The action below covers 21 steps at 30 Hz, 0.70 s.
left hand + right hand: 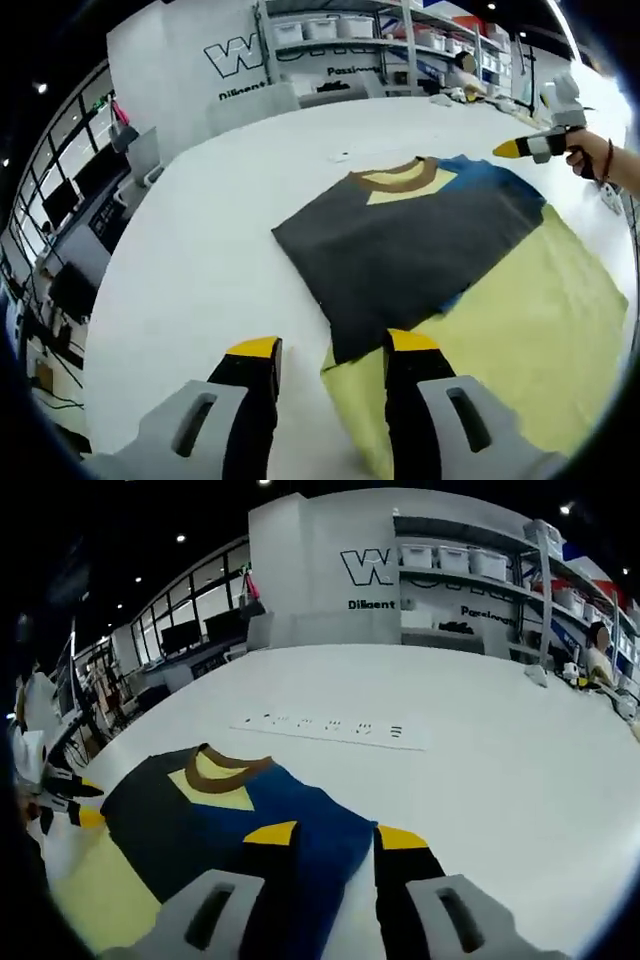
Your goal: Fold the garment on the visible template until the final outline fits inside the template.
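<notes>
While both hand-held grippers gape, garment (410, 245) lies flat on template (540, 330), collar pointing toward shelves.

- A large indoor workroom, part lab and part office, with a dark ceiling set with small spot lights (181, 538).
- A wide white table (200, 250) runs almost to the far wall.
- Behind its far edge stands a white wall (330, 570) bearing big outlined letters and smaller printed words.
- Metal shelves (460, 575) beside that wall hold rows of white storage bins (452, 557).
- Past the table's left edge in the left gripper view stand desks with dark monitors (60, 195) before tall windows (205, 605).
- Chairs (250, 105) stand at the far edge.
- A power strip (330, 727) lies flat on the table toward its far edge.
</notes>
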Each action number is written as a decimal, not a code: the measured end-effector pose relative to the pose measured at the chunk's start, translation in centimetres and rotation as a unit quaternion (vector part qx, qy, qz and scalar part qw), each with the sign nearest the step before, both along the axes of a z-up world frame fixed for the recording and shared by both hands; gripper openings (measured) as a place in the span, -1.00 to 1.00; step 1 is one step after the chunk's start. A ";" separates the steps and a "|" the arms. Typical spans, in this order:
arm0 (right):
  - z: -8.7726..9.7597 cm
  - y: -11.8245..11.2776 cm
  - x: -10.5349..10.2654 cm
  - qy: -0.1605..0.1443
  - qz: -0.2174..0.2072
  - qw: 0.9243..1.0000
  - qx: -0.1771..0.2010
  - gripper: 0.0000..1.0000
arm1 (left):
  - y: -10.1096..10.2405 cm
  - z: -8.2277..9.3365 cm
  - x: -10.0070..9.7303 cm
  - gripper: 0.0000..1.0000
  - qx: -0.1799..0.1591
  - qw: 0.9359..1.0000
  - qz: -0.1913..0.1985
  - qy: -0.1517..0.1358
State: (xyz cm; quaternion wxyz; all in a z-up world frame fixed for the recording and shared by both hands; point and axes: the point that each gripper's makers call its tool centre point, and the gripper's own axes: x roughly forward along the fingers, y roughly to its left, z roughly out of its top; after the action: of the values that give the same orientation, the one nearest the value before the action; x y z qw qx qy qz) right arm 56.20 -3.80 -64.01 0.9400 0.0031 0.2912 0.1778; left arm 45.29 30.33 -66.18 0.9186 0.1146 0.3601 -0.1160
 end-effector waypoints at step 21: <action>2.2 2.6 -11.4 0.029 0.077 0.997 -0.004 0.41 | -0.3 3.3 -4.9 0.39 -0.059 0.998 0.009 -0.001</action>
State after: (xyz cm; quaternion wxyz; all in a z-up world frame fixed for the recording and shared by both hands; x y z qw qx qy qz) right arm 44.79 -1.19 -61.76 0.9147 -0.0175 0.3182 0.2485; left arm 40.39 30.06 -62.88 0.9252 0.0574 0.3523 -0.1288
